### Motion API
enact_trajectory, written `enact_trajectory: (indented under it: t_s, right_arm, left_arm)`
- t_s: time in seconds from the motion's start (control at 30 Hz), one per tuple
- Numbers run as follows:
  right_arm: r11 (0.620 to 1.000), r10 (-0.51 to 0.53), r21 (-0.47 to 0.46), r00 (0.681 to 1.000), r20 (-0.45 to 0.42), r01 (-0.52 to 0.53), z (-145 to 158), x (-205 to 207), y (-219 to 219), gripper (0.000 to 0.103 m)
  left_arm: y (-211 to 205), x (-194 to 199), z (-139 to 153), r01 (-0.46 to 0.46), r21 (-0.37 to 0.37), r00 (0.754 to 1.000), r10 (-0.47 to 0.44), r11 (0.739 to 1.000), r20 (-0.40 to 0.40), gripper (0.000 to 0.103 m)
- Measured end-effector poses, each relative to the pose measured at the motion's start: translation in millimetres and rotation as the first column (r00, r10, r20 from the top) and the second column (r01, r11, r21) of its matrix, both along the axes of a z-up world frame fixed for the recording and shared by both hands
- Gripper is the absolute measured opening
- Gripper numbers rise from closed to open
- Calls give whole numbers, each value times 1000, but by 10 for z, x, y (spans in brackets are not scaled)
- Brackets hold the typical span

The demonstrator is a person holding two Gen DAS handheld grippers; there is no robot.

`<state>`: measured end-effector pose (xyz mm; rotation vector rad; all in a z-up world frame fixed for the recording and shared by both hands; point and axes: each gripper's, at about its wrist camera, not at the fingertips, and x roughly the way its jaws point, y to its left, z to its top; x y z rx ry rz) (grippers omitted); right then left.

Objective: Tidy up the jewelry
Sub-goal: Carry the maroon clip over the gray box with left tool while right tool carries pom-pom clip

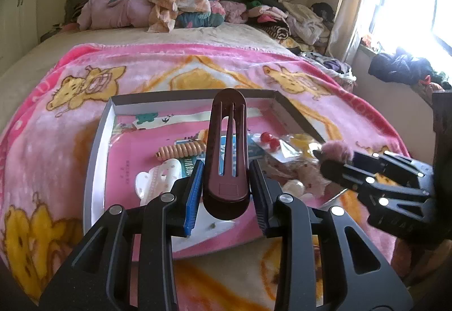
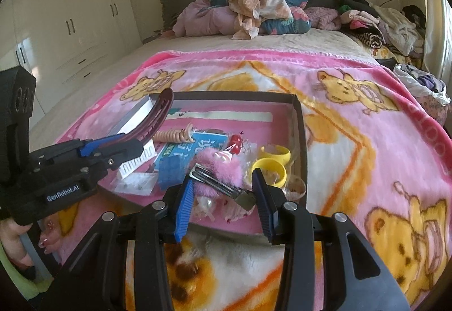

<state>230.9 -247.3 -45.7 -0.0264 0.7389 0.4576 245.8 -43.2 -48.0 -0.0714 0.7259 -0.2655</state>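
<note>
Hair clip (image 1: 226,152), dark brown, long and slotted, held by its rounded butt end between the pads of the left gripper (image 1: 226,192); the fingers are closed onto it. Its long axis runs forward, along the fingers, and rises away from them, so the free tip stands above the far wall of the shallow box (image 1: 97,141). In the right wrist view the same clip (image 2: 154,116) curves up over the box's left side, clear of the contents.

Right gripper (image 2: 223,198): jaws stand apart around a pink fluffy clip (image 2: 220,169), whose metal bar (image 2: 217,184) lies slantwise between the pads, one end near the right pad. Whether the pads bear on it cannot be told. The fluffy clip lies at the near right of the box, directly ahead of the right gripper and well to the right of the left one; the right arm is the nearer for it.

The box (image 2: 299,141) rests on a pink bear-print blanket (image 2: 367,127) spread on a bed.

Count of contents, as visible:
- one brown clip, in the air
- one pink fluffy clip
- one white claw clip (image 1: 158,178)
- one peach spiral hair tie (image 1: 180,151)
- two yellow rings (image 2: 271,162)
- one pair of red beads (image 1: 269,140)
- some clear packets, number uncertain

Judgement: sorting is under way, both tools engaged.
</note>
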Motion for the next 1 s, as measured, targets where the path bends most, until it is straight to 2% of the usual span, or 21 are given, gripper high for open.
enact_trajectory:
  t_s: [0.4,0.6,1.0]
  right_arm:
    - [1000,8,-8,999,-46,-9,-101,278,127,39]
    - [1000,17,3,997,-78,-17,-206,280,167,41]
    - [1000,26,3,997,-70,-26,-212,188,162,45]
  left_arm:
    - [51,116,-185,-10,19,999,11,1000,-43,25]
    - [58,111,-237,-8,30,999,10,1000,-54,25]
    - [96,105,-253,-18,34,998,19,999,-55,24]
